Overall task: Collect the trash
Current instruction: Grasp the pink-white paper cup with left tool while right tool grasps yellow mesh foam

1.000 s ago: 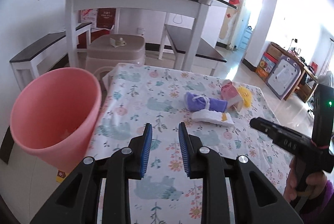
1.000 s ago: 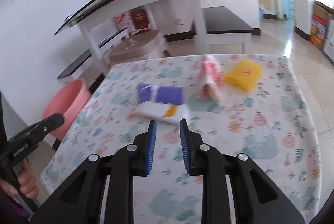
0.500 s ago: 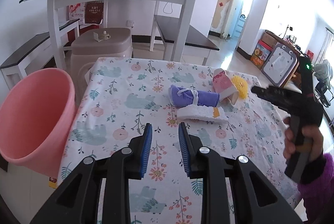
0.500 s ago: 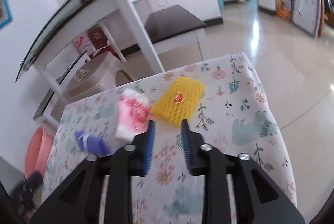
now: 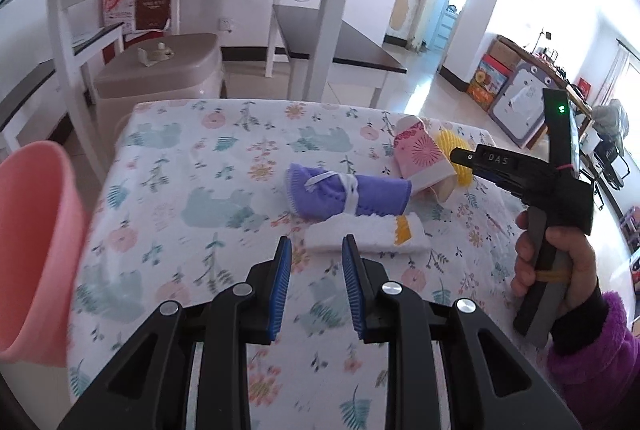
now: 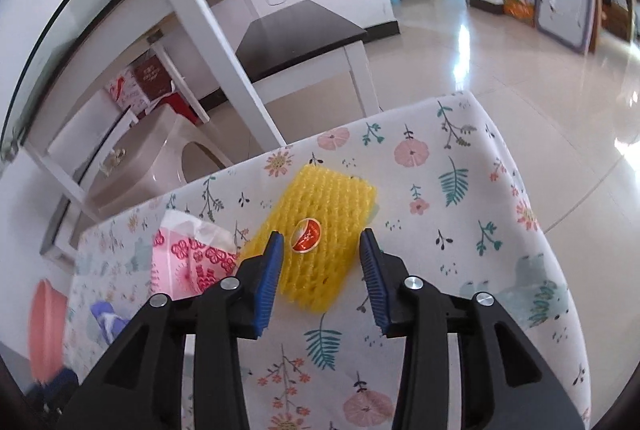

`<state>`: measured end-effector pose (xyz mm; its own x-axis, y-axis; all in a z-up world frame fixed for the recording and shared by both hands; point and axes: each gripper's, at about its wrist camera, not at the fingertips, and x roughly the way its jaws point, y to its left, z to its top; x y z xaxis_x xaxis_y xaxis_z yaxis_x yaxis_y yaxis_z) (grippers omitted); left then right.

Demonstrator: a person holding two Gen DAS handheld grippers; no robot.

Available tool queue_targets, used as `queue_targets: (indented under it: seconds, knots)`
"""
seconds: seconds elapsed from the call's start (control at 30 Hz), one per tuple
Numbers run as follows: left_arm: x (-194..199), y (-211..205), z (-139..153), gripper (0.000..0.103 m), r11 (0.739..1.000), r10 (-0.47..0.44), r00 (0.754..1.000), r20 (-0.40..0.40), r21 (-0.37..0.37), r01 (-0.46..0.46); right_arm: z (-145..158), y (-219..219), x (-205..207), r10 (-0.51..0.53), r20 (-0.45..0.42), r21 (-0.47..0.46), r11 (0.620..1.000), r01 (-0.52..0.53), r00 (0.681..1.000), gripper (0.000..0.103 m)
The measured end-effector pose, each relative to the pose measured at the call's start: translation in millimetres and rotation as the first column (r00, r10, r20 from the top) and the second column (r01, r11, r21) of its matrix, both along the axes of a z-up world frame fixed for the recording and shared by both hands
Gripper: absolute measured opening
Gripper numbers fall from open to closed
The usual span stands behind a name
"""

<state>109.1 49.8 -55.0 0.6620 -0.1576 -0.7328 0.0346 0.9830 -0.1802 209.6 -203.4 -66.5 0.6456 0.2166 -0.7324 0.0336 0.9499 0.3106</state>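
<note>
Left wrist view: a pink plastic waste bin stands off the left edge of the floral-cloth table, its inside out of sight. The left gripper hangs above the cloth, jaws parted and empty, just short of a white folded wad with a yellow patch; behind it lie a purple rolled cloth tied with white string and a pink printed wrapper. Right wrist view: the right gripper, jaws closing, straddles a yellow foam fruit net with a red sticker without touching it.
</note>
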Motion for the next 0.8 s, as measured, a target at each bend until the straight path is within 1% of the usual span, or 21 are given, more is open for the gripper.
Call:
queue_targets:
  seconds: [0.07, 0.1, 0.17, 0.3, 0.37, 0.43, 0.53, 0.6, 0.73, 0.8]
  knots:
    - [10, -3, -4, 0.025, 1.0, -0.009, 1.0, -0.012, -0.005, 0.009, -1, -1, 2, 0.011, -0.009, -0.004, 1.0, -0.011, 1.0, 0.02]
    - [15, -3, -6, 0.025, 1.0, -0.01, 1.0, -0.018, -0.008, 0.01, -1, -2, 2, 0.014, -0.01, 0.001, 1.0, -0.014, 1.0, 0.015]
    - [25, -3, -8, 0.025, 1.0, -0.008, 1.0, -0.026, -0.027, 0.007, 2, -3, 1, 0.021, -0.001, -0.001, 1.0, -0.021, 1.0, 0.011]
    - [41, -1, -8, 0.025, 0.998, 0.009, 0.999, -0.033, -0.056, -0.011, 14, -1, -5, 0.033, 0.046, -0.004, 0.999, -0.033, 0.998, 0.01]
    - [45, -3, -3, 0.025, 0.997, 0.006, 1.0, -0.025, -0.07, -0.008, 17, 0, -7, 0.043, 0.055, 0.004, 0.999, -0.043, 0.998, 0.01]
    - [47, -10, 5, 0.025, 0.996, -0.019, 1.0, -0.007, -0.085, 0.018, 19, 1, -9, 0.05, 0.063, 0.012, 0.999, -0.051, 0.997, 0.01]
    - [48, -32, 14, 0.027, 0.994, -0.072, 0.997, 0.018, -0.085, 0.074, 23, -2, -10, 0.045, 0.074, 0.025, 0.999, -0.047, 0.996, 0.01]
    - [51, -47, 19, 0.027, 0.991, -0.108, 0.994, 0.035, -0.071, 0.11, 25, -5, -11, 0.037, 0.076, 0.037, 0.999, -0.04, 0.996, 0.01]
    - [56, -86, 25, 0.027, 0.981, -0.195, 0.979, 0.062, 0.003, 0.196, 26, -11, -11, 0.022, 0.078, 0.051, 0.998, -0.026, 0.997, 0.01]
    - [57, -101, 25, 0.027, 0.974, -0.225, 0.972, 0.068, 0.042, 0.223, 27, -13, -10, 0.017, 0.079, 0.052, 0.998, -0.021, 0.997, 0.01]
